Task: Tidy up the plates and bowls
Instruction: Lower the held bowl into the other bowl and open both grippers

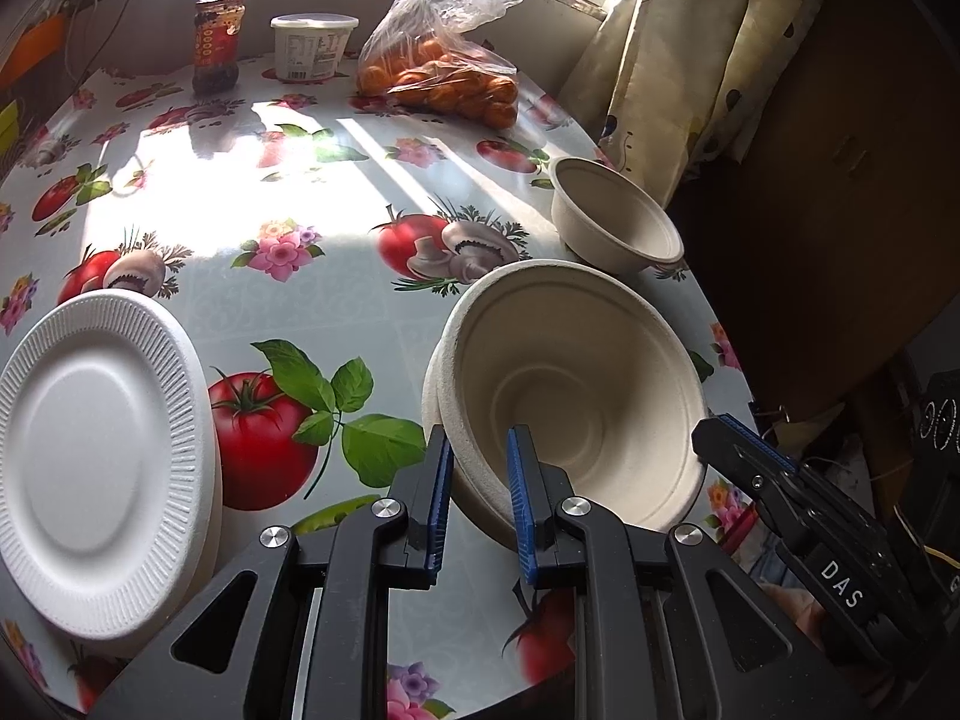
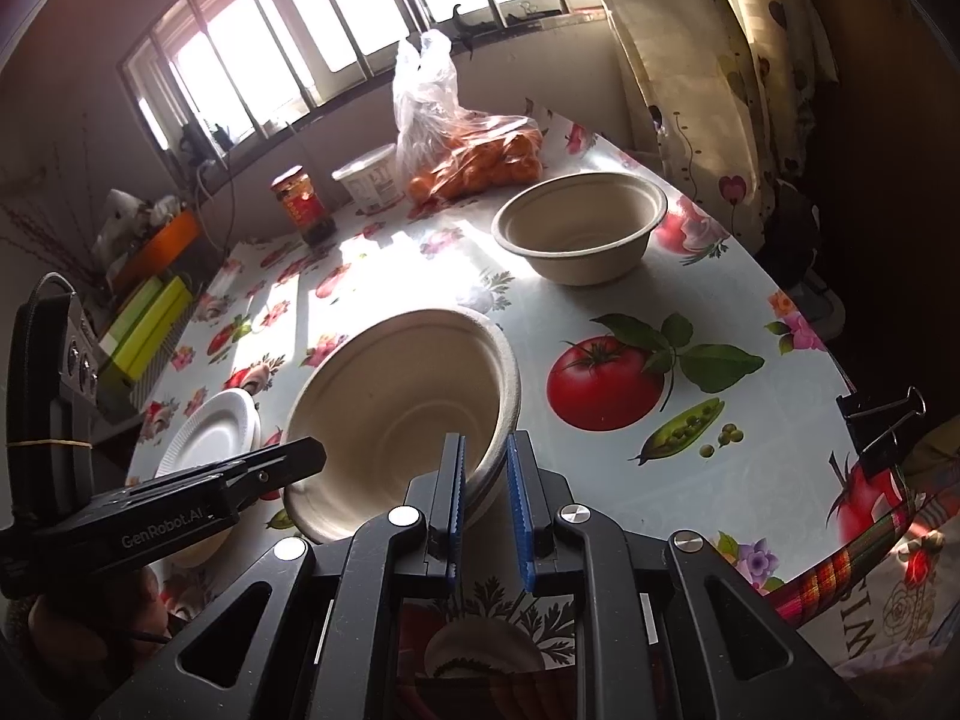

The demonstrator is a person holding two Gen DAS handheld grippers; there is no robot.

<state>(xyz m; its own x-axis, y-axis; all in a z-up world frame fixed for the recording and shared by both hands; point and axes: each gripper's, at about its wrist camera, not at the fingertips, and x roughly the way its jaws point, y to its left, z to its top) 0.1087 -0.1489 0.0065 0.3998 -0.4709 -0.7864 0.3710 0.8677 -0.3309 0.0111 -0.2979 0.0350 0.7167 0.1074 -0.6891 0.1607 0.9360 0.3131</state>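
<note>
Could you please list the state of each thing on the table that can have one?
Near bowl: tilted, rim pinched by both grippers.
Far bowl: upright, empty.
Foam plate: flat, empty.
Sauce jar: lidded.
White tub: lidded.
Left gripper: shut on rim.
Right gripper: shut on rim.

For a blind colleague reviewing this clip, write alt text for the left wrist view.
Both grippers pinch the rim of one tilted beige pulp bowl: the left gripper at its near edge, the right gripper at its right. A white ribbed foam plate lies left and a smaller beige pulp bowl beyond, on a fruit-print tablecloth.
</note>
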